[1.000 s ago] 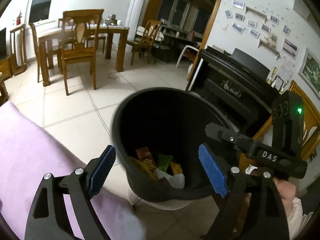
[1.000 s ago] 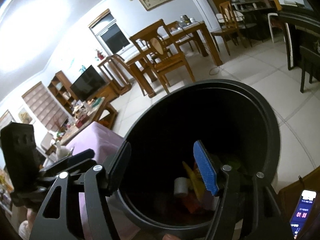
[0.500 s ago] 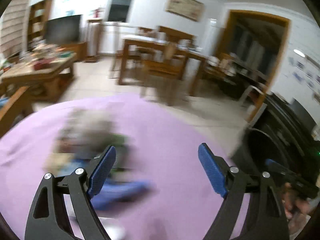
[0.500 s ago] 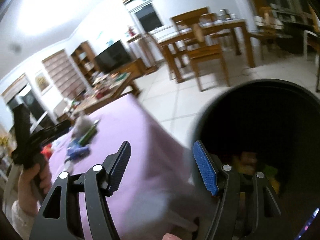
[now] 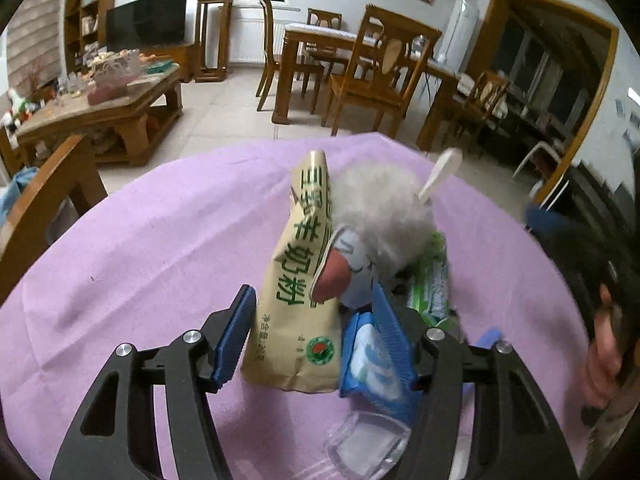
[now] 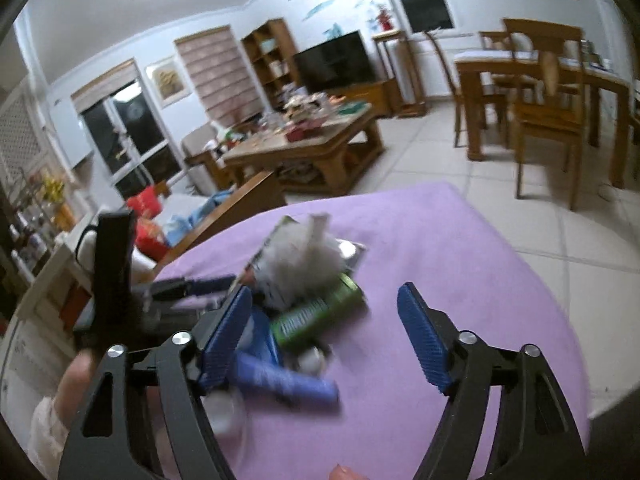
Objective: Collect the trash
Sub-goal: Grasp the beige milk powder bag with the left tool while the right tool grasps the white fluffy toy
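My left gripper (image 5: 316,336), jaws just closing, straddles the tan paper pouch with green lettering (image 5: 298,280) on the purple tablecloth (image 5: 140,248), pads not yet pressing. It looks light and crumply; I'd pinch its flat lower half.

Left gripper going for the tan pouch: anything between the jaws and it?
Nothing visible. The tan pouch already stands between the left gripper jaws, which have just been closing. The blue packet crowds the right finger, fluffy wad behind.
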### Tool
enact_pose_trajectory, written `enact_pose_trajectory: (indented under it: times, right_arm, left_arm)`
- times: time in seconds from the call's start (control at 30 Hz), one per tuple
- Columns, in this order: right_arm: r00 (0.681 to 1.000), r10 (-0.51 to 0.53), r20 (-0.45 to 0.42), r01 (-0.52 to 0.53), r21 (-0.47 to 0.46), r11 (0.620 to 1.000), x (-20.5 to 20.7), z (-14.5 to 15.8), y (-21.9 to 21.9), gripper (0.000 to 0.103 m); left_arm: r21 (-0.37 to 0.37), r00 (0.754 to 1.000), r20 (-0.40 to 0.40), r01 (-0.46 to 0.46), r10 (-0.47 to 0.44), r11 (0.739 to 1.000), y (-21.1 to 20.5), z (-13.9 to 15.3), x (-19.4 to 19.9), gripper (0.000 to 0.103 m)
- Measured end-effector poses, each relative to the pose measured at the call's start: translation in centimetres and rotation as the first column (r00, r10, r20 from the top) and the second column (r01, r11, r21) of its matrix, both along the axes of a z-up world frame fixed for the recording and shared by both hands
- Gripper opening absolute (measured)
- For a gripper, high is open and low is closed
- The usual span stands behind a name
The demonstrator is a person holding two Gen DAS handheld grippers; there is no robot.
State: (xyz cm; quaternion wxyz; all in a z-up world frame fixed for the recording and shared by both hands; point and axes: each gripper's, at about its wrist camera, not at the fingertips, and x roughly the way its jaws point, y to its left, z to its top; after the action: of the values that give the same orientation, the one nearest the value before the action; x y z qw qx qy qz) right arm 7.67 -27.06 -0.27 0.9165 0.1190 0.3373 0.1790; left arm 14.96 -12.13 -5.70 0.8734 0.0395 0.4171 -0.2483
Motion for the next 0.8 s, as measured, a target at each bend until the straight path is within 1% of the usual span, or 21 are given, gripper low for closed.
enact_pose_trajectory:
  times: [0.03, 0.1, 0.17, 0.23, 0.27, 0.3, 0.33, 0.43, 0.5, 0.53, 0.57, 0.6, 0.67, 0.7, 0.8]
  right_arm:
    - [1.000, 0.008, -0.015, -0.007, 0.005, 1.000, 1.1, -0.4, 0.4, 0.075]
    - [0.999, 0.015, -0.049, -0.015, 0.010, 1.000, 3.7, -1.1, 1.8, 0.075]
    - [0.996, 0.026, -0.091, -0.027, -0.010, 1.000, 6.1, -2.1, 3.4, 0.075]
    - [0.993, 0.038, -0.111, -0.041, -0.028, 0.999, 7.6, -2.8, 4.6, 0.075]
    - [0.992, 0.045, -0.120, -0.052, -0.056, 0.997, 8.1, -3.2, 5.4, 0.066]
    - [0.992, 0.041, -0.117, -0.051, -0.083, 0.995, 8.3, -3.3, 6.0, 0.052]
    - [0.993, 0.041, -0.113, -0.052, -0.099, 0.994, 8.4, -3.4, 6.3, 0.041]
    - [0.996, 0.035, -0.082, -0.038, -0.041, 0.998, 7.3, -2.7, 5.2, 0.039]
    - [0.999, -0.003, -0.044, 0.004, 0.039, 0.999, 5.5, -1.6, 3.1, 0.039]
    - [0.999, -0.025, -0.031, 0.028, 0.091, 0.995, 4.6, -1.2, 1.7, 0.039]
    - [0.999, -0.036, -0.024, 0.039, 0.122, 0.992, 4.1, -0.9, 0.8, 0.039]
    - [0.998, -0.057, -0.015, 0.059, 0.172, 0.983, 2.9, -0.6, -0.6, 0.039]
    - [0.997, -0.081, -0.008, 0.080, 0.208, 0.975, 1.0, -0.3, -3.1, 0.039]
    - [0.996, -0.091, -0.007, 0.091, 0.226, 0.970, -0.2, -0.3, -4.1, 0.039]
    - [0.994, -0.111, -0.019, 0.112, 0.257, 0.960, -3.6, -0.5, -6.9, 0.039]
  left_arm:
    - [0.007, 1.000, -0.001, 0.000, 0.000, 1.000, 0.0, -0.2, -0.2, 0.060]
    - [-0.002, 1.000, -0.006, 0.002, -0.002, 1.000, -0.1, -0.2, -0.3, 0.060]
    - [-0.007, 1.000, -0.012, 0.002, -0.002, 1.000, -0.1, -0.2, -0.3, 0.060]
    - [-0.015, 1.000, -0.018, 0.002, -0.002, 1.000, 0.0, -0.3, -0.3, 0.060]
    - [-0.018, 1.000, -0.019, 0.002, -0.002, 1.000, 0.1, -0.3, -0.3, 0.060]
    - [-0.017, 1.000, -0.019, 0.002, -0.002, 1.000, 0.1, -0.4, -0.3, 0.060]
    - [-0.017, 1.000, -0.019, 0.002, -0.002, 1.000, 0.2, -0.4, -0.3, 0.060]
    - [-0.026, 1.000, -0.021, -0.001, 0.000, 1.000, 0.4, -0.4, 0.0, 0.060]
    - [-0.030, 1.000, -0.023, -0.001, 0.000, 1.000, 0.3, -0.5, 0.1, 0.060]
    - [-0.027, 1.000, -0.023, -0.001, 0.001, 1.000, 0.2, -0.5, 0.2, 0.052]
    - [-0.015, 1.000, -0.019, -0.010, 0.010, 1.000, 0.2, -0.5, 0.3, 0.044]
    - [-0.010, 1.000, -0.018, -0.017, 0.017, 1.000, 0.5, -0.6, 0.5, 0.030]
    - [-0.026, 0.999, -0.027, -0.027, 0.026, 0.999, 0.8, -0.6, 0.8, 0.026]
    - [-0.034, 0.999, -0.031, -0.030, 0.029, 0.999, 0.9, -0.7, 0.9, 0.022]
    - [-0.051, 0.999, -0.033, -0.030, 0.028, 0.998, 1.2, -0.6, 0.9, 0.019]
